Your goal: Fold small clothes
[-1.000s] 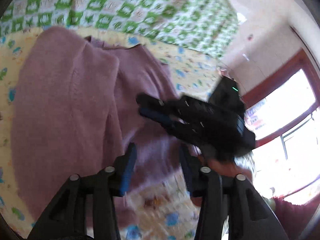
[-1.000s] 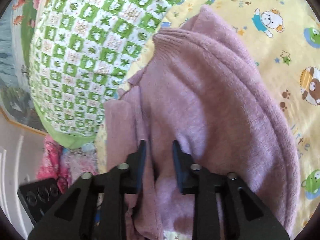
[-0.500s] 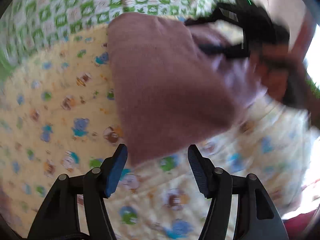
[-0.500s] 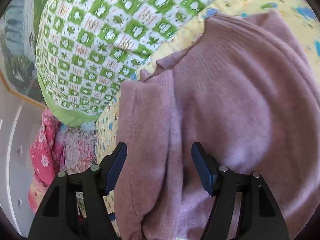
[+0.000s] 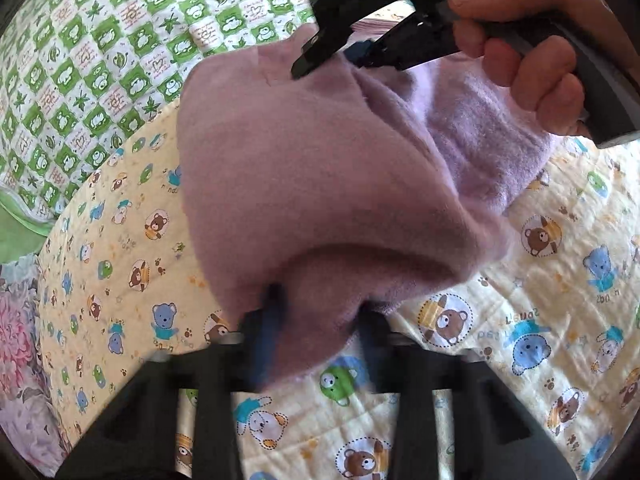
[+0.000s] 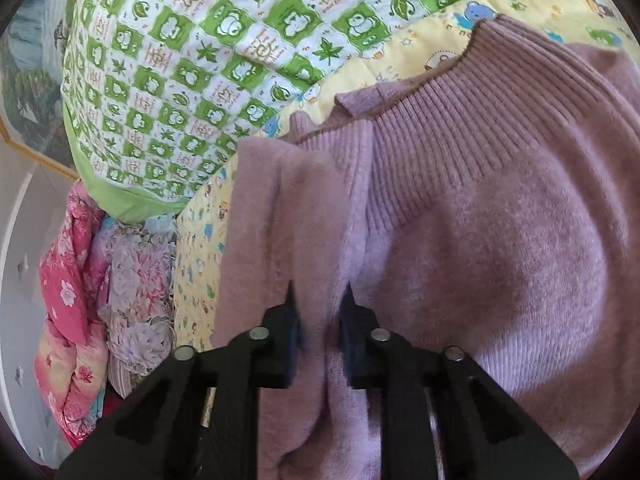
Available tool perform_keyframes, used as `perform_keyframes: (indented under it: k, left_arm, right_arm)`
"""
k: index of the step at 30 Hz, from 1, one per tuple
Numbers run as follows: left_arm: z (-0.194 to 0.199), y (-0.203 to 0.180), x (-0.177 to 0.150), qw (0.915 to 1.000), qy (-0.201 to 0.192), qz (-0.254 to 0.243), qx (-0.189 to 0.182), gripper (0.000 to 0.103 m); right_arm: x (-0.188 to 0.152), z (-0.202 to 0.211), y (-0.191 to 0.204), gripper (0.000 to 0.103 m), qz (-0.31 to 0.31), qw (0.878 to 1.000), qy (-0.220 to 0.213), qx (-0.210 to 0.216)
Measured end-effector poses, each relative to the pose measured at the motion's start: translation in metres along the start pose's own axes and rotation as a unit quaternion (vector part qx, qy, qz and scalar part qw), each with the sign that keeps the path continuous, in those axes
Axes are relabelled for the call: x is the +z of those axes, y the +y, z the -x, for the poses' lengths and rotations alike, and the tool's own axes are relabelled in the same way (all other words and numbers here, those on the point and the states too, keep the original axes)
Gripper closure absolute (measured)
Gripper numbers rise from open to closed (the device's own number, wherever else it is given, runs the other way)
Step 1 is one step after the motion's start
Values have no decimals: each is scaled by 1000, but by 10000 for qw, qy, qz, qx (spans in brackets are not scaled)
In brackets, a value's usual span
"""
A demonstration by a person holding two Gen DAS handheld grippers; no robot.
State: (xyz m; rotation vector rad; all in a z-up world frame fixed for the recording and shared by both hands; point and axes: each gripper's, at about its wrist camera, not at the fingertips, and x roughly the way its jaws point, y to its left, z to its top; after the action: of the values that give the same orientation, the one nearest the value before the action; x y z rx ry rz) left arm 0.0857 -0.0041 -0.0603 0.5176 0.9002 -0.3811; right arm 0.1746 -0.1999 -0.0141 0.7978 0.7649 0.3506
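A small mauve knit sweater lies bunched on a yellow bear-print quilt. My left gripper is shut on the sweater's near edge, with cloth pinched between its fingers. In the left wrist view the right gripper, held by a hand, grips the sweater's far side. In the right wrist view my right gripper is shut on a fold of the sweater below its ribbed collar.
A green-and-white checked quilt lies beyond the sweater and shows in the left wrist view too. Pink and lilac floral bedding is piled at the bed's left edge, by a white wall.
Both grippers were open half a second ago and have closed on the sweater. The left gripper has moved in to the sweater's near edge.
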Motion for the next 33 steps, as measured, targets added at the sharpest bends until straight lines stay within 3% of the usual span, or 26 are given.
perform_keyframes:
  k: [2, 5, 9, 15, 20, 22, 25, 33]
  left_arm:
    - [10, 7, 5, 9996, -81, 164, -230, 89]
    - [30, 13, 17, 9964, -304, 446, -654, 91]
    - [54, 13, 39, 9865, -645, 759, -1300, 91]
    - [55, -15, 77, 9713, -931, 695, -2075, 91]
    - [22, -51, 92, 9649, -629, 464, -2508, 91]
    - [11, -64, 91, 9652, -478, 312, -2554, 91]
    - [-8, -76, 87, 9700, -192, 177, -2419, 87]
    - [7, -62, 81, 9646, -146, 455, -2593, 60]
  right_arm:
    - [5, 10, 7, 87, 100, 9999, -77, 106]
    - [18, 31, 27, 88, 389, 9990, -158, 182]
    - [40, 64, 38, 88, 638, 9977, -217, -45]
    - [62, 98, 8, 88, 857, 9911, -276, -979]
    - [55, 89, -50, 88, 543, 9851, -37, -1632]
    - [49, 83, -67, 88, 402, 9849, 9, -1685]
    - [41, 84, -82, 78, 150, 9880, -151, -1527]
    - [12, 121, -60, 52, 99, 9871, -582, -1486]
